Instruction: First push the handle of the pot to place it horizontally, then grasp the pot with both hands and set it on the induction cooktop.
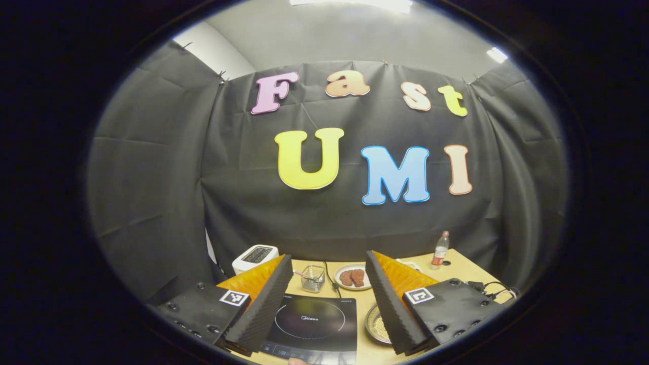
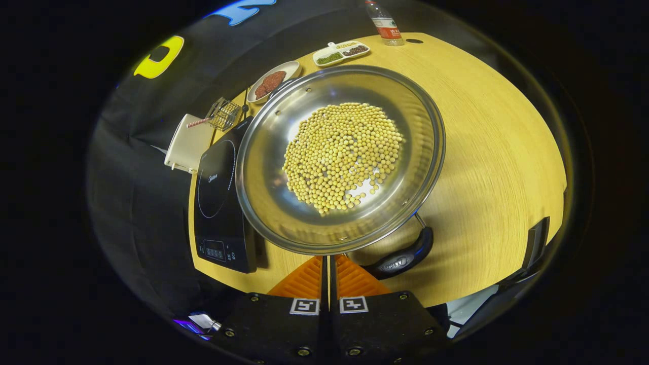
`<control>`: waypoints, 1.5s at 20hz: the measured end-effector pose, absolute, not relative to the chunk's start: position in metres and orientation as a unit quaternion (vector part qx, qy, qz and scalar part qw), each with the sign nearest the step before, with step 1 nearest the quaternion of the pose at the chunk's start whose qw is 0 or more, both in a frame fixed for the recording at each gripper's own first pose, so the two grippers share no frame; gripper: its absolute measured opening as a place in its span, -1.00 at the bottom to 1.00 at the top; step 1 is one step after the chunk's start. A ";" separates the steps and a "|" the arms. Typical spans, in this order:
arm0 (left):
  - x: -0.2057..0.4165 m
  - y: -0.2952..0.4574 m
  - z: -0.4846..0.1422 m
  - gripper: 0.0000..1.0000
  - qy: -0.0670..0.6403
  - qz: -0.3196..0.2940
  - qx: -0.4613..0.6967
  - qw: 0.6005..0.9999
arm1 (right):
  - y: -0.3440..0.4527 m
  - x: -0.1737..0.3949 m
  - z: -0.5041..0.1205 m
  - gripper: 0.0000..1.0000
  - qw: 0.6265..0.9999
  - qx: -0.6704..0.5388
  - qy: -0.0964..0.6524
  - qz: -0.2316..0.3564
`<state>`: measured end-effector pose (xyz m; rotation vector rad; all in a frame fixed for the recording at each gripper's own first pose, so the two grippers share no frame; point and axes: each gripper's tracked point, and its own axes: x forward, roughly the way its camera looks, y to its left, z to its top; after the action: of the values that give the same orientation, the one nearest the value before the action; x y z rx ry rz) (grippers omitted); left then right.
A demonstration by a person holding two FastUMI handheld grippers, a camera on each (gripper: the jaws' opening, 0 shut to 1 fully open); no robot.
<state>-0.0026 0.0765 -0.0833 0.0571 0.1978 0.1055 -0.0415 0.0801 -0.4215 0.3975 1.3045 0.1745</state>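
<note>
Hovering with your right hand-held gripper clenched empty, the shiny steel pot's black handle lies just right, angled diagonally.

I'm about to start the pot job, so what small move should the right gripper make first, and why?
Probably nudge the pot handle sideways with the shut right gripper. The handle sits just beside its fingers, angled off the pot of beans, which stands on the table next to the cooktop. The left gripper hangs open.
</note>
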 end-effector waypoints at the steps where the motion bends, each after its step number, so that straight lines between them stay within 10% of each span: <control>1: -0.003 0.073 -0.084 0.98 0.099 0.052 0.028 0.993 | 0.078 -0.041 -0.422 -0.99 0.774 0.181 0.602 0.080; 30: -0.014 0.002 -0.091 0.97 0.113 0.058 0.044 0.991 | -0.032 -0.002 -0.422 -1.00 0.795 0.109 0.594 0.057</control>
<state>-0.0139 0.0023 -0.0906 0.0876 0.2274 0.1162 -0.0025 -0.0325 -0.4218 0.2342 1.2755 0.1220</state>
